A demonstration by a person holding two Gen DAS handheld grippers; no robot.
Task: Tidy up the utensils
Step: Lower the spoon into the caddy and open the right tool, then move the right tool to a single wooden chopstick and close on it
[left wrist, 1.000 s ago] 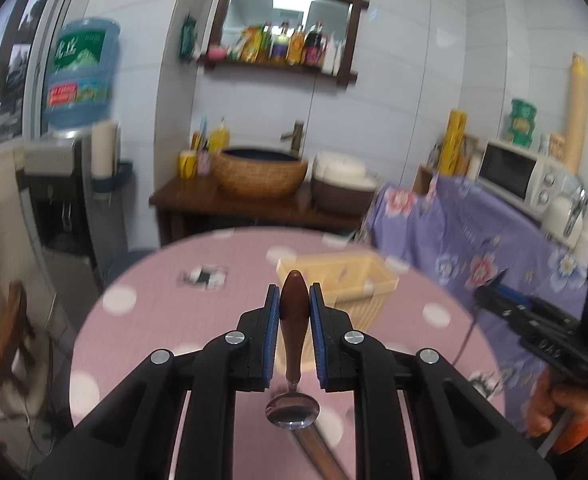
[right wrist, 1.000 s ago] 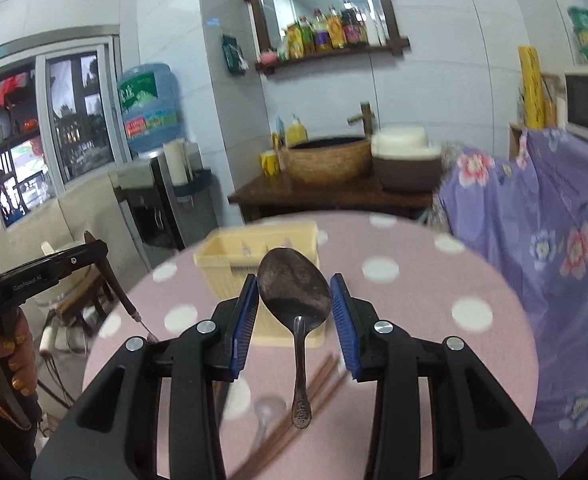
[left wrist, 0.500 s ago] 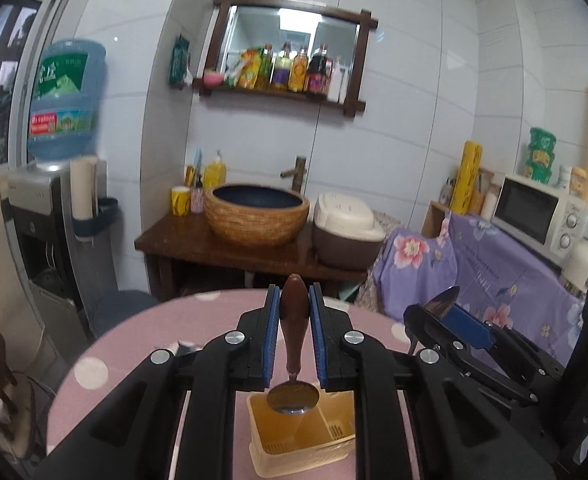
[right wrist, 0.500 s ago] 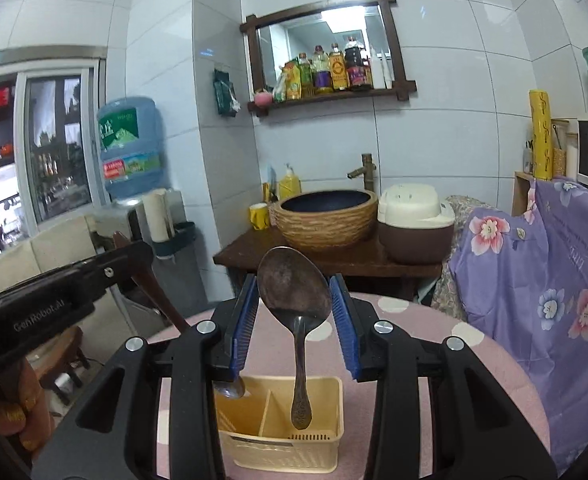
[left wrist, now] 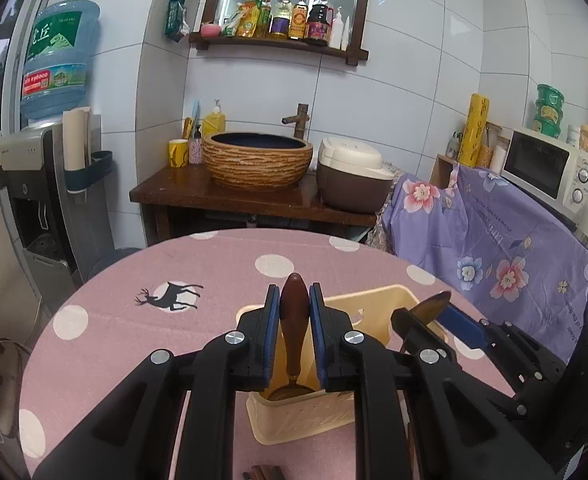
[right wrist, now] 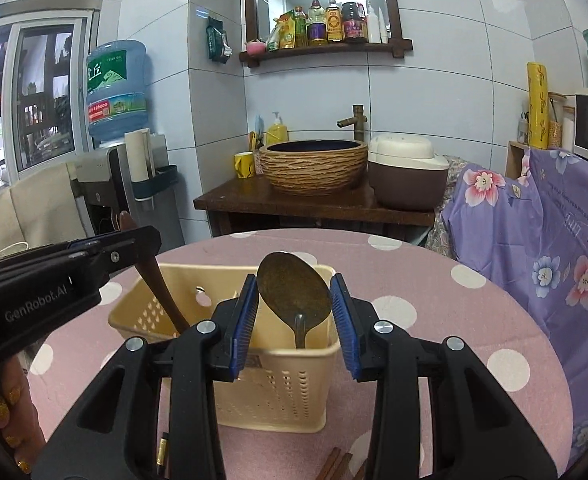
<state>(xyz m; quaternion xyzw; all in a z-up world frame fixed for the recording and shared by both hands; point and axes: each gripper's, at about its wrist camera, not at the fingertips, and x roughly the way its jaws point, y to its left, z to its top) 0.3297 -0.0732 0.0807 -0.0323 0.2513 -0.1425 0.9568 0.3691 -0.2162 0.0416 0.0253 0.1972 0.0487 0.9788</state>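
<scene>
Left gripper [left wrist: 294,308] pinches the brown wooden handle of a ladle-type spoon [left wrist: 293,322], bowl end down inside the cream plastic utensil basket [left wrist: 378,300]. Right gripper [right wrist: 294,312] clamps the bowl of a dark metal spoon [right wrist: 294,290], its handle hanging down into the same basket's right compartment (the left one takes the wooden-handled spoon). Basket stands on the round table with pink polka-dot cloth [left wrist: 222,276]. Brown chopsticks [right wrist: 336,466] lie on the cloth just in front of the basket, partly hidden
</scene>
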